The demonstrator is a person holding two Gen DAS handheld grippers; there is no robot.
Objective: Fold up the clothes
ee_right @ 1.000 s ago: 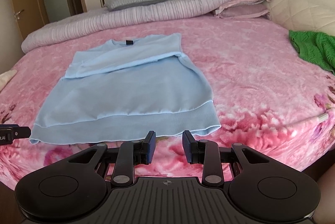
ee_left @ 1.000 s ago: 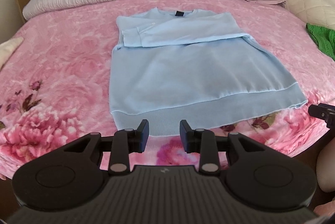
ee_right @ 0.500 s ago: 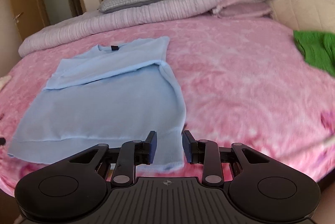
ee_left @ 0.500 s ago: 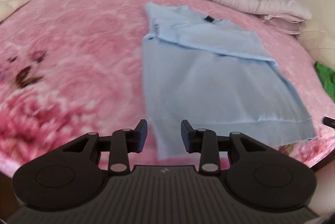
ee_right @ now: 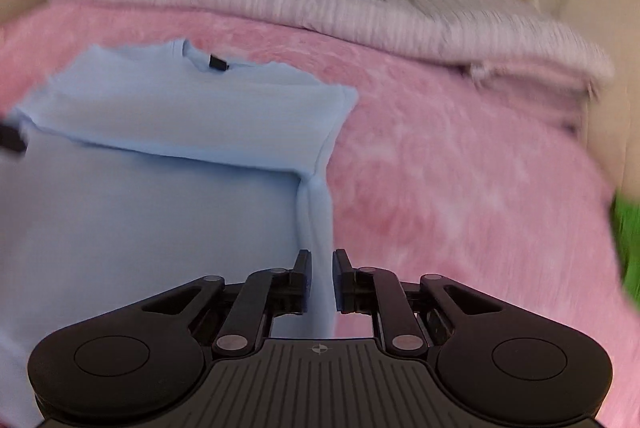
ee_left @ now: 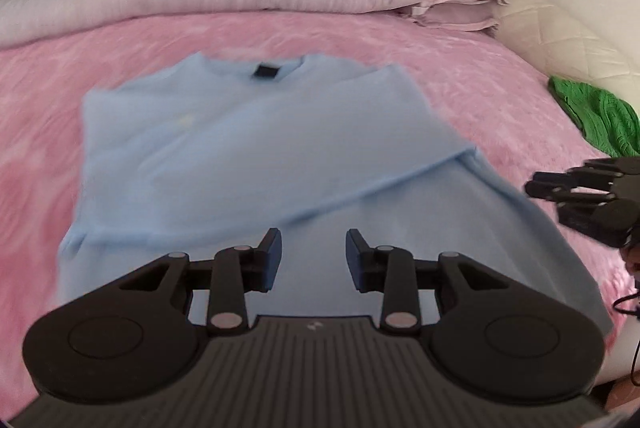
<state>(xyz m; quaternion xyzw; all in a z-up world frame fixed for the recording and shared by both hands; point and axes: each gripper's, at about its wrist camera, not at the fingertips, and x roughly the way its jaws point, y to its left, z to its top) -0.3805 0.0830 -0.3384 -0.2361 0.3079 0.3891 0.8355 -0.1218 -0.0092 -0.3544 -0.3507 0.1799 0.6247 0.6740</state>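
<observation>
inspecting the light blue sweatshirt (ee_left: 256, 155): it lies flat on the pink bedspread (ee_left: 472, 67), neck label at the far end, sleeves folded across the chest, long axis running away from me toward the pillows. i have both tools low over its near half. my right gripper (ee_right: 319, 278) sits at the garment's right side edge, which runs straight away between its fingers; this is the nearer tool to that seam. its jaws are closing with the edge strip between them, but i judge the pads are not yet pressing on cloth. my left gripper (ee_left: 312, 256) hangs over the body panel, jaws about half apart and empty, nothing touched; the left side edge lies off to its left. a green garment (ee_left: 596, 119) lies well apart at the right. i judge the coming lift turns on both tools pinching opposite side edges.
</observation>
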